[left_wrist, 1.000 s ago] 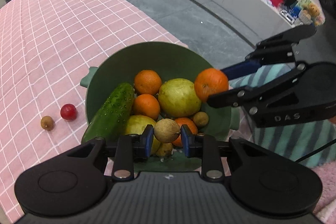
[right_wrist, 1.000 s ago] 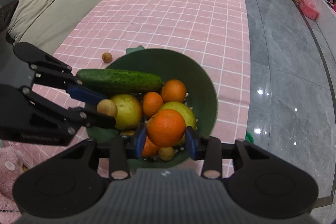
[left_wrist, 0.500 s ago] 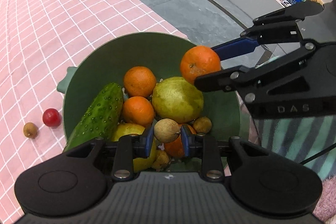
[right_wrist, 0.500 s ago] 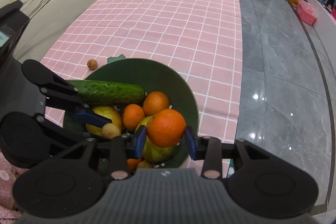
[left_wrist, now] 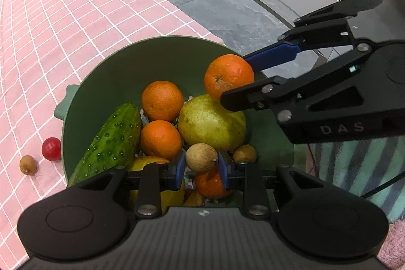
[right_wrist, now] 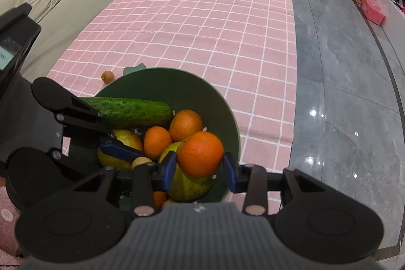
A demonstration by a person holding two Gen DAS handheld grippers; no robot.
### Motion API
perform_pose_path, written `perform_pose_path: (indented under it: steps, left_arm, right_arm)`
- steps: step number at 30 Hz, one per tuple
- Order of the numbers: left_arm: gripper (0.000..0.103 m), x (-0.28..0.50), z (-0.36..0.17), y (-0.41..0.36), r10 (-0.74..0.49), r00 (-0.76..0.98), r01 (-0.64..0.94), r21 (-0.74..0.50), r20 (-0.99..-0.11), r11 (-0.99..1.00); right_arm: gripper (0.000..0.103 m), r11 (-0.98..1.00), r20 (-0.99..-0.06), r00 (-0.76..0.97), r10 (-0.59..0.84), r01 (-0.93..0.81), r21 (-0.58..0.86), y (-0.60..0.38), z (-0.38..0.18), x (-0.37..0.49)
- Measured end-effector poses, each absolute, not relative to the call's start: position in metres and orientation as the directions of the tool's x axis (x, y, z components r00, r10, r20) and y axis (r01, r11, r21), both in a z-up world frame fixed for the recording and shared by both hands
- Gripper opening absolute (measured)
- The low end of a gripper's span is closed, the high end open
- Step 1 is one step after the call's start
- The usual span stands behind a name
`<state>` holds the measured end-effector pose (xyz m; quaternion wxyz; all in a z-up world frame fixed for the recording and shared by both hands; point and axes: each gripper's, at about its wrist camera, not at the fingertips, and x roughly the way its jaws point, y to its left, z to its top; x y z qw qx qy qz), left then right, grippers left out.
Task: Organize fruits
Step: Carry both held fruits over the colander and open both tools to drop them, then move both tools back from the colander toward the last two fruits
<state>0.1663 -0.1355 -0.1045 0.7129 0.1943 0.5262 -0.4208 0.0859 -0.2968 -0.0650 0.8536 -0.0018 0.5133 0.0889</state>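
Above the bowl (left_wrist: pixel 106 82), right gripper (right_wrist: pixel 200 165) jaws clamp an orange (right_wrist: pixel 200 153).

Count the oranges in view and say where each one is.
4. One orange is held in the right gripper above the green bowl; two lie beside the cucumber; one sits beneath the left gripper. More may be buried.

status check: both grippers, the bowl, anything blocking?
Left gripper shut on small brown fruit. Right gripper shut on orange, above green bowl. Bowl crowded: cucumber, pear, more oranges.
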Motion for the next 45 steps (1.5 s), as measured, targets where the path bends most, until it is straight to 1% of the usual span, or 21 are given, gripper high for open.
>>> perform_pose_path:
  steps: [1,3,5,8,15,20,26,31,37,39,41,45]
  left_arm:
    - [0.036,0.166,-0.104,-0.135,-0.397,0.093,0.806,-0.165,-0.913,0.569]
    - [0.037,0.167,-0.104,-0.132,-0.406,0.088,0.802,-0.177,-0.909,0.570]
    - [0.039,0.171,-0.102,-0.127,-0.422,0.074,0.791,-0.205,-0.903,0.577]
    - [0.045,0.174,-0.095,-0.121,-0.449,0.057,0.773,-0.245,-0.891,0.585]
    - [0.047,0.182,-0.068,-0.099,-0.484,0.077,0.763,-0.261,-0.872,0.592]
    - [0.049,0.193,-0.043,-0.083,-0.489,0.163,0.733,-0.227,-0.857,0.642]
    - [0.049,0.208,-0.033,-0.061,-0.414,0.289,0.659,-0.134,-0.863,0.740]
    - [0.049,0.214,-0.030,-0.044,-0.379,0.335,0.601,-0.114,-0.863,0.791]
    - [0.049,0.217,-0.027,-0.027,-0.365,0.368,0.567,-0.105,-0.855,0.817]
    - [0.049,0.217,-0.027,-0.024,-0.361,0.376,0.560,-0.100,-0.853,0.822]
    - [0.049,0.215,-0.025,-0.018,-0.360,0.385,0.554,-0.099,-0.850,0.827]
    - [0.049,0.214,-0.021,-0.006,-0.371,0.398,0.548,-0.107,-0.839,0.830]
  right_arm:
    - [0.037,0.984,-0.876,0.458,0.150,-0.151,0.089,-0.297,-0.065,0.087]
    - [0.037,0.985,-0.876,0.458,0.151,-0.148,0.093,-0.297,-0.067,0.089]
    - [0.037,0.985,-0.875,0.459,0.152,-0.147,0.094,-0.297,-0.067,0.091]
    - [0.037,0.985,-0.874,0.463,0.148,-0.144,0.090,-0.297,-0.068,0.094]
    - [0.037,0.990,-0.869,0.478,0.125,-0.120,0.076,-0.296,-0.072,0.101]
    - [0.037,0.992,-0.871,0.479,0.108,-0.111,0.062,-0.293,-0.075,0.106]
    - [0.037,0.993,-0.875,0.478,0.082,-0.111,0.032,-0.286,-0.083,0.113]
    - [0.037,0.994,-0.879,0.472,0.060,-0.113,0.007,-0.280,-0.089,0.116]
    - [0.038,0.995,-0.882,0.468,0.048,-0.103,0.000,-0.278,-0.087,0.119]
    - [0.043,0.995,-0.878,0.476,0.051,-0.096,0.006,-0.278,-0.083,0.117]
    - [0.045,0.996,-0.872,0.486,0.054,-0.091,0.010,-0.278,-0.078,0.115]
    - [0.047,0.996,-0.859,0.507,0.064,-0.085,0.024,-0.276,-0.064,0.109]
